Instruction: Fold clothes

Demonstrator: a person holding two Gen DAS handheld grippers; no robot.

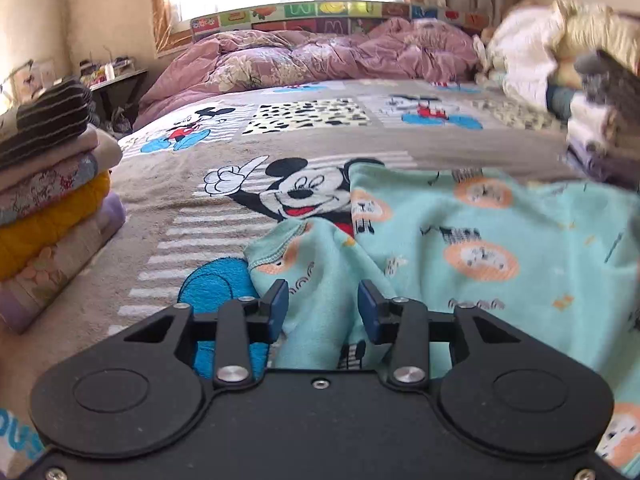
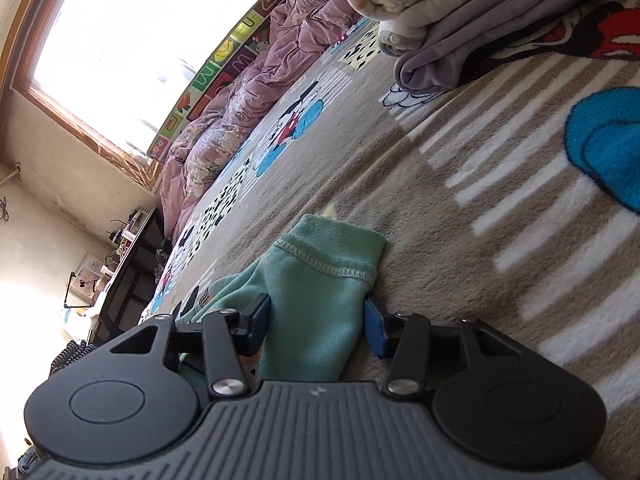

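**Both grippers down at the mint garment on the Mickey blanket**

Black-framed and blue-padded, the left gripper (image 1: pixel 322 308) sits low over the bed, its fingers (image 1: pixel 276 308) spread apart with a ridge of the mint-green fleece garment with orange animal circles (image 1: pixel 480 240) bunched up between them. Whether the pads actually press the cloth, hard to call; a gap shows on each side, so they read as open around the fold.

Over to the other side: the right gripper (image 2: pixel 318 320) is tipped over sideways, and between its parted fingers (image 2: pixel 376 330) lies a stitched cuff end of that same garment (image 2: pixel 320 280). The blue pad on one side sits just beside the cloth edge, the dark pad on the other side touches or nearly touches it; no firm pinch visible.

The garment lies spread on the beige fleece Mickey Mouse blanket (image 1: pixel 192 184), covering part of the big Mickey print. Left of the garment, at the blanket's edge, stands a stack of folded clothes topped by a dark striped piece (image 1: pixel 48 184). Right of the garment, a loose heap of pale and lilac laundry (image 1: pixel 592 92). Beyond the garment, a crumpled mauve quilted duvet (image 1: pixel 320 56) runs along the head of the bed.
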